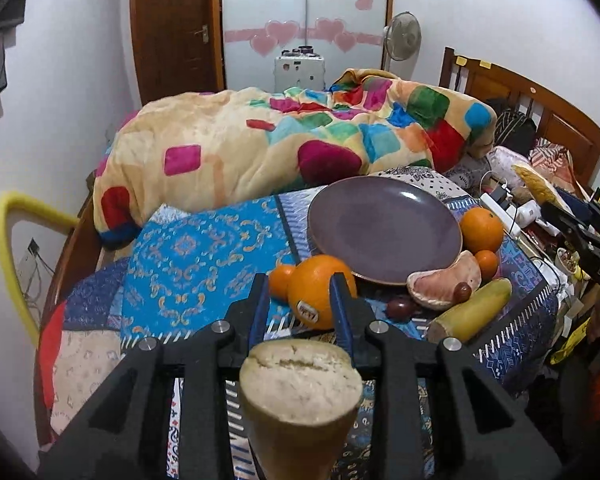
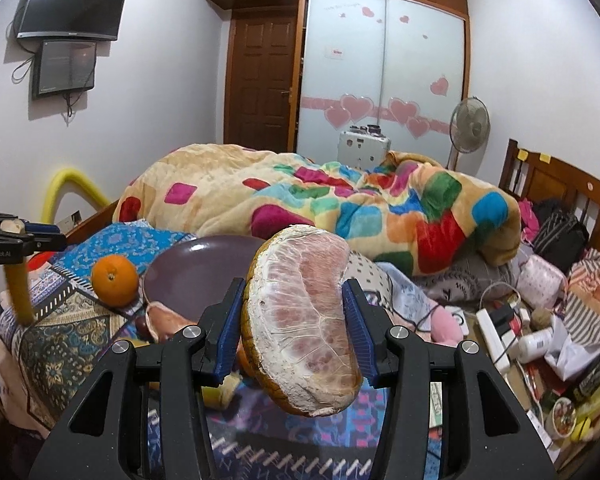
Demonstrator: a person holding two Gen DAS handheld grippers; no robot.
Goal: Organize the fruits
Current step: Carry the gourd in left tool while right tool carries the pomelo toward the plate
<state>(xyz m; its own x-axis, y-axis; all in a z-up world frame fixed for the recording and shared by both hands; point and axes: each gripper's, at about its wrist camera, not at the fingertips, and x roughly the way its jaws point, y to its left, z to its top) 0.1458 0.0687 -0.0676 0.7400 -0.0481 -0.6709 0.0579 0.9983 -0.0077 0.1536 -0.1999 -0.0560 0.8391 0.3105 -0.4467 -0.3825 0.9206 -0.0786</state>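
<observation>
The right hand-held gripper (image 2: 296,322) is clamped on a pomelo wedge (image 2: 304,332), raised above the bed, likely to carry it to the purple plate (image 1: 384,228), which lies bare. The wedge shows pink flesh, white pith and browned rind. The left hand-held gripper (image 1: 300,312) pinches a pale cut-ended piece (image 1: 300,388), its kind unclear. Oranges (image 1: 320,296) ring the plate.

Wooden bed (image 1: 496,84), patterned blue cloth (image 1: 204,248) spread over it. Purple plate (image 1: 384,228) on the cloth. Large orange (image 1: 320,292) touches its near rim; pomelo segment (image 1: 444,284) and corn cob (image 1: 472,312) nearby. Multicoloured blanket (image 1: 260,148) heaped behind the plate.
</observation>
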